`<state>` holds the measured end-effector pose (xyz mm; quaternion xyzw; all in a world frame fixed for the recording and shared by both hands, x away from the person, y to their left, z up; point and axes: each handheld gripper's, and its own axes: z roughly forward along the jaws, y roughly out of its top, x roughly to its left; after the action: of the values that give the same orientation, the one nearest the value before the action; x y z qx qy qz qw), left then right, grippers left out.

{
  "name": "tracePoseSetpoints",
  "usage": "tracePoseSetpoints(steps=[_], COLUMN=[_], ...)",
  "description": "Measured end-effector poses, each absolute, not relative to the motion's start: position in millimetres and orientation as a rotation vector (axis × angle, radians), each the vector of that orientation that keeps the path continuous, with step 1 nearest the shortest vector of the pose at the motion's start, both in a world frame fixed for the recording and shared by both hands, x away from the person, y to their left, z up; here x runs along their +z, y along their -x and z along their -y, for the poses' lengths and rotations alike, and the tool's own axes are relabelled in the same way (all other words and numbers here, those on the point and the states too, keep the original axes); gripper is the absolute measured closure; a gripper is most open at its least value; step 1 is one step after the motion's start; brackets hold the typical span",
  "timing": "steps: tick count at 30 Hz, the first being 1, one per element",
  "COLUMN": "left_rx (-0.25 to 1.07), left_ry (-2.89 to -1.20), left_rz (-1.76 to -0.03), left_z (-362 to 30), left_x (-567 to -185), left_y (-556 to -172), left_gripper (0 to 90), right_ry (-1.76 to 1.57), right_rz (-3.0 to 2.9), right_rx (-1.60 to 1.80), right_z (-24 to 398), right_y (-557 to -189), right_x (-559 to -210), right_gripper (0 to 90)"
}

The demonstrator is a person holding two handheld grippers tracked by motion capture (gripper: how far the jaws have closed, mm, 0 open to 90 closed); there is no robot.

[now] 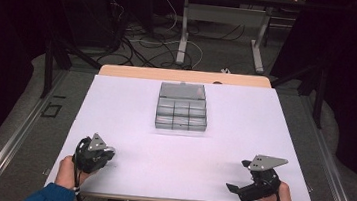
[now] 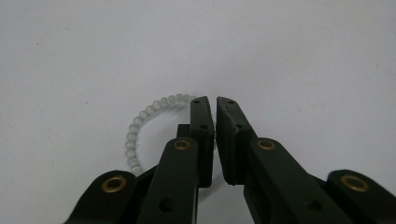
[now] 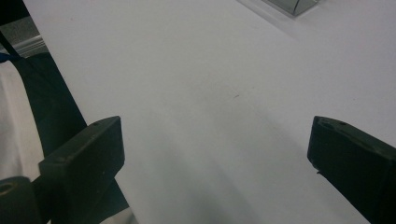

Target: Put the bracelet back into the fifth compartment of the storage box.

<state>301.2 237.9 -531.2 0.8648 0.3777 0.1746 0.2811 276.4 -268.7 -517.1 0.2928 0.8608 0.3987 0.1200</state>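
The left tongs [image 1: 94, 153] sit at the near left of the white desk [image 1: 130, 110], tipped down at the surface, the hand behind them near the desk edge. In the left gripper view their jaws are drawn nearly together over a bracelet of pale beads [image 2: 140, 122] lying flat on the desk (whether a bead is actually pinched, I cannot tell). The right tongs [image 1: 245, 184] rest at the near right, lying low and pointing left, jaws wide apart with nothing between them. A clear compartment box [image 1: 182, 107] stands mid-desk.
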Motion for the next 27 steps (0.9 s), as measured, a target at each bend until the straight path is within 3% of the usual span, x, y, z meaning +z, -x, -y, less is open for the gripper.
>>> tracePoseSetpoints(steps=[27], left_rx=[0.561], left_ry=[-2.212], left_rz=[-0.986], left_z=[-245.0], left_x=[-513.3], left_y=[-293.6], left_gripper=[85.7], right_ry=[-0.858], right_rz=[-2.520], right_rx=[1.160], right_z=[268.5], right_y=[-277.1], right_x=[-518.1], right_gripper=[3.5])
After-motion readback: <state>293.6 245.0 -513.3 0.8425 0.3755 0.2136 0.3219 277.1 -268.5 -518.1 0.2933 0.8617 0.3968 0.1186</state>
